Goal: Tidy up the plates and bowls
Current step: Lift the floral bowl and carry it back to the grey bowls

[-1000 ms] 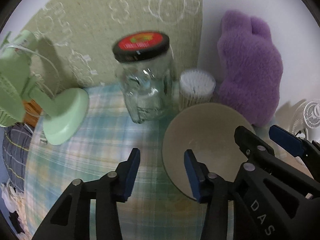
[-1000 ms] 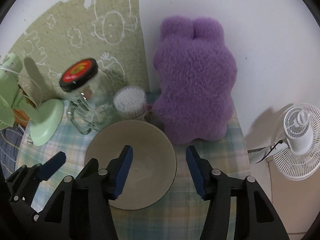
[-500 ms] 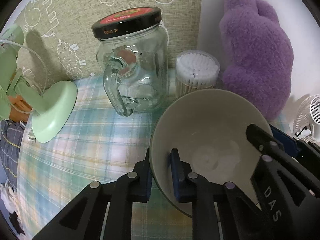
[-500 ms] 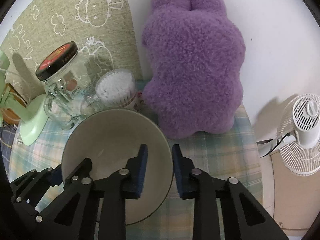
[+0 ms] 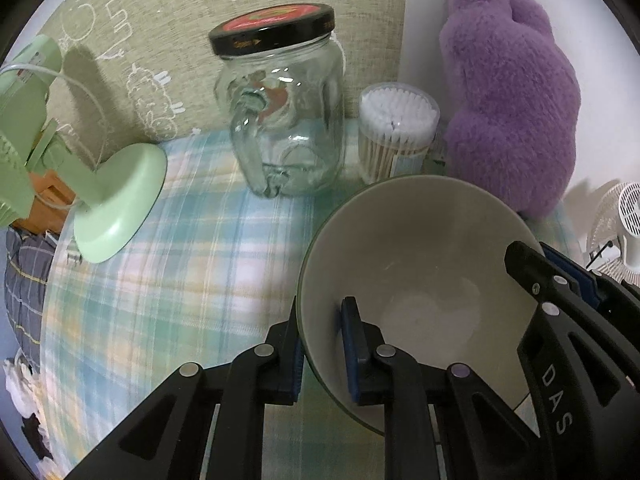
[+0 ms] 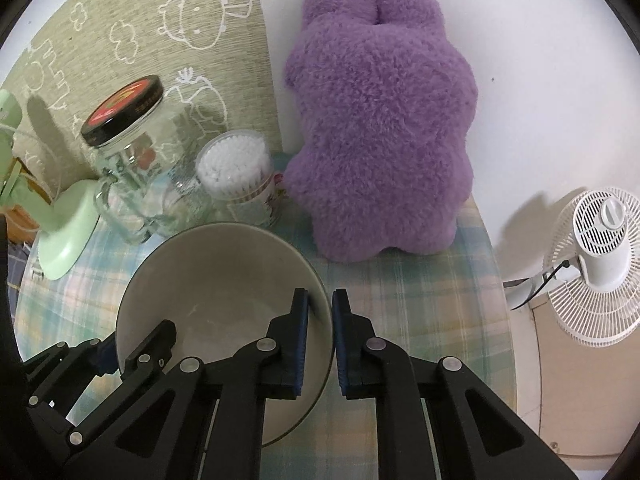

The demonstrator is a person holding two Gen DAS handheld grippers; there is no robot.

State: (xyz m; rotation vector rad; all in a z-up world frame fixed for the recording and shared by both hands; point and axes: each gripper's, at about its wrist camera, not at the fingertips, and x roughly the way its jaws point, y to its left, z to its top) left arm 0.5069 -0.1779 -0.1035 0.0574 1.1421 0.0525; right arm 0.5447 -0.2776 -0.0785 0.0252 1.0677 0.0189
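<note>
A beige bowl [image 5: 420,264] with a dark green outside is held over the plaid tablecloth. My left gripper [image 5: 320,344] is shut on its left rim, one finger inside and one outside. My right gripper [image 6: 320,336] is shut on its right rim in the same way; the bowl also shows in the right wrist view [image 6: 216,288]. Each gripper shows at the edge of the other's view. No plates are in view.
Behind the bowl stand a glass jar with a black lid [image 5: 280,120], a tub of cotton swabs [image 5: 396,128] and a purple plush toy [image 6: 380,136]. A green lamp base [image 5: 116,200] is at the left. A white fan [image 6: 600,256] stands beyond the table's right edge.
Both grippers have closed from open onto the bowl's opposite rims. The bowl sits lower in both views than half a second ago.
</note>
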